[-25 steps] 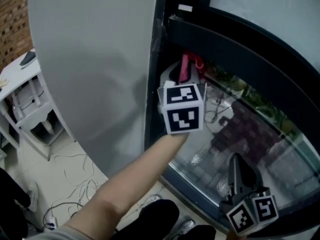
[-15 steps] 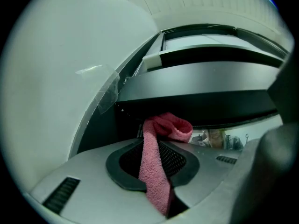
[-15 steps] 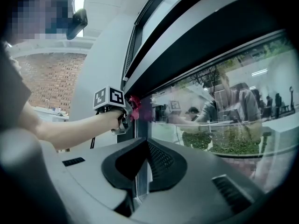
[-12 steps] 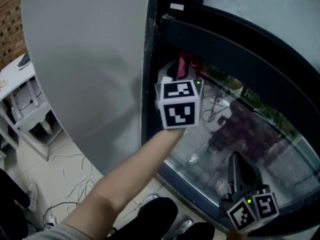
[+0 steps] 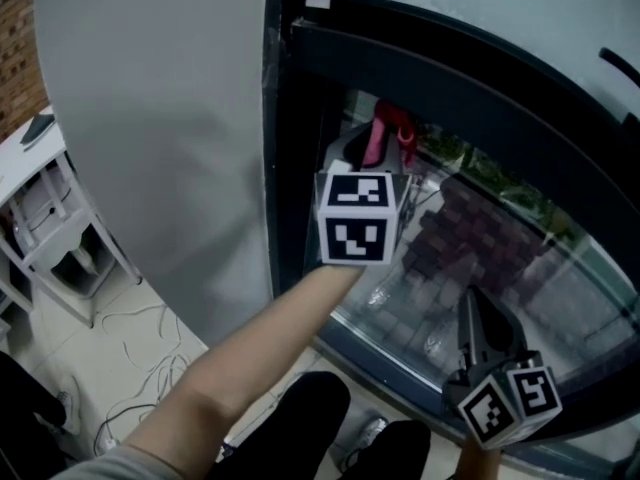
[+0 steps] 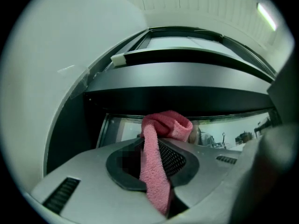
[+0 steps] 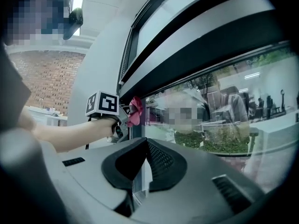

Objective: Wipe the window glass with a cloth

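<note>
Left gripper: jaws clamped on a pink cloth, whose bunched end stands past the tips at the far left of the glass, beside the dark frame. Contact with the pane cannot be confirmed. Right gripper: jaws together, holding nothing, near right, low by the glass.

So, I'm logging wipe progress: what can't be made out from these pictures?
- Whether the pink cloth touches the window glass: left gripper view, its bunched end hides contact.
- Dirt or streaks on the glass: all views, reflections mask them.
- Hand holding the right gripper: head view, cut off by the bottom edge.
</note>
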Action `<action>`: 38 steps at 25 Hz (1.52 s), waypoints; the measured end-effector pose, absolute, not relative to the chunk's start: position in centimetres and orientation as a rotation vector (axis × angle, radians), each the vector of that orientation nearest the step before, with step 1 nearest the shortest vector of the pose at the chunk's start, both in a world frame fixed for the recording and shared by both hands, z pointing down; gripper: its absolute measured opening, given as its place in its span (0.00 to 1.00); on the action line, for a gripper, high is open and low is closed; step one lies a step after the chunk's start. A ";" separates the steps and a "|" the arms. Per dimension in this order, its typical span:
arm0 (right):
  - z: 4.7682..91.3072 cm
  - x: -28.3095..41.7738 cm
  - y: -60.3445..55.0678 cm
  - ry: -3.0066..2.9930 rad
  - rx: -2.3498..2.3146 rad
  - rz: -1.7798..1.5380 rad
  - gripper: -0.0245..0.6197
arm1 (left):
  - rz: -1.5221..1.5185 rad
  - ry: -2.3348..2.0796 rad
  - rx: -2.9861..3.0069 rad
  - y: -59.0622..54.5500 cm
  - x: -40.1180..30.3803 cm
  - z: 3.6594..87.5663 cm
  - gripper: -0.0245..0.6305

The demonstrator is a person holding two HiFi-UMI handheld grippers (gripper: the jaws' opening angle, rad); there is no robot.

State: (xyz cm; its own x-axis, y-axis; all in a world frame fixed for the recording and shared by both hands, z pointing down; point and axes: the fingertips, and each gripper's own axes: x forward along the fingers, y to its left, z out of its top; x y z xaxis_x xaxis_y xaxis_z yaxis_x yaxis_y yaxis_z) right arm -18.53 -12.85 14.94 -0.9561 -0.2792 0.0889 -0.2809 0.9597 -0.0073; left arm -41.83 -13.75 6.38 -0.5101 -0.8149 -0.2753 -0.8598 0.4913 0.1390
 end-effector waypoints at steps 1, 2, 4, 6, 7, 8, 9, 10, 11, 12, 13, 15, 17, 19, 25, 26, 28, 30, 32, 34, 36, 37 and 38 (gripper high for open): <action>14.9 -18.1 -12.9 -3.022 0.447 0.028 0.05 | 0.390 2.550 -1.471 -14.0 -41.1 6.4 0.13; 14.9 -17.5 -13.0 -3.020 0.465 0.025 0.05 | 0.394 2.538 -1.492 -14.3 -40.3 6.5 0.13; 15.1 -16.1 -13.1 -3.012 0.505 0.024 0.05 | 0.404 2.511 -1.533 -14.8 -38.5 6.5 0.13; 15.3 -14.9 -13.2 -3.004 0.539 0.028 0.05 | 0.410 2.487 -1.568 -15.2 -36.8 6.5 0.13; 15.4 -14.3 -13.3 -3.001 0.553 0.029 0.05 | 0.412 2.476 -1.583 -15.4 -36.0 6.5 0.13; 15.4 -13.8 -13.5 -2.998 0.567 0.029 0.05 | 0.414 2.465 -1.596 -15.6 -35.3 6.5 0.13; 15.5 -13.3 -13.7 -2.994 0.581 0.029 0.05 | 0.416 2.455 -1.608 -15.8 -34.6 6.5 0.13; 15.6 -12.7 -13.9 -2.990 0.595 0.030 0.05 | 0.418 2.447 -1.618 -16.1 -34.0 6.6 0.13; 15.8 -12.1 -14.1 -2.984 0.609 0.033 0.05 | 0.419 2.439 -1.627 -16.3 -33.3 6.6 0.13; 15.9 -11.4 -14.4 -2.979 0.624 0.037 0.05 | 0.421 2.432 -1.636 -16.6 -32.6 6.7 0.13; 16.0 -10.8 -14.6 -2.974 0.638 0.041 0.05 | 0.424 2.425 -1.645 -16.8 -31.9 6.7 0.13; 16.0 -9.4 -15.3 -2.971 0.664 0.044 0.05 | 0.435 2.409 -1.664 -17.4 -30.3 6.7 0.13; 15.8 -7.9 -16.1 -2.972 0.695 0.046 0.05 | 0.447 2.390 -1.692 -18.1 -28.7 6.7 0.13; 15.7 -6.4 -16.6 -2.971 0.733 0.051 0.05 | 0.454 2.371 -1.728 -18.8 -26.9 6.8 0.13; 14.9 -2.3 -18.3 -2.962 0.845 0.061 0.05 | 0.461 2.338 -1.821 -20.5 -21.8 7.3 0.13; 14.7 -1.6 -18.4 -2.961 0.863 0.059 0.05 | 0.459 2.329 -1.838 -20.8 -20.9 7.3 0.13; 14.3 -0.3 -18.6 -2.959 0.894 0.054 0.05 | 0.455 2.305 -1.870 -21.4 -19.3 7.1 0.13; 14.1 1.0 -18.8 -2.954 0.923 0.051 0.05 | 0.461 2.281 -1.902 -22.0 -17.7 6.8 0.13; 14.0 2.4 -18.9 -2.944 0.952 0.043 0.05 | 0.457 2.259 -1.939 -22.6 -15.9 6.8 0.13; 13.4 3.8 -19.0 -2.942 0.990 0.029 0.05 | 0.448 2.223 -1.982 -23.3 -13.9 6.5 0.13; 13.2 5.1 -19.1 -2.939 1.024 0.024 0.05 | 0.447 2.184 -2.027 -24.0 -11.6 6.1 0.13; 13.4 5.7 -19.2 -2.933 1.037 0.028 0.05 | 0.448 2.171 -2.047 -24.3 -10.6 6.2 0.13; 13.7 6.4 -19.2 -2.926 1.049 0.034 0.05 | 0.448 2.161 -2.063 -24.6 -9.7 6.3 0.13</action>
State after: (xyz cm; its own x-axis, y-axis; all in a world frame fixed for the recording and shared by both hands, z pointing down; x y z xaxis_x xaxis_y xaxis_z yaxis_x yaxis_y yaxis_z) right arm 6.37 -19.18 13.66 -0.7716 -0.6349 0.0384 -0.6356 0.7719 -0.0096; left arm -9.67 -24.61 6.28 -0.0637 -0.9556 -0.2877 -0.9912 0.0271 0.1295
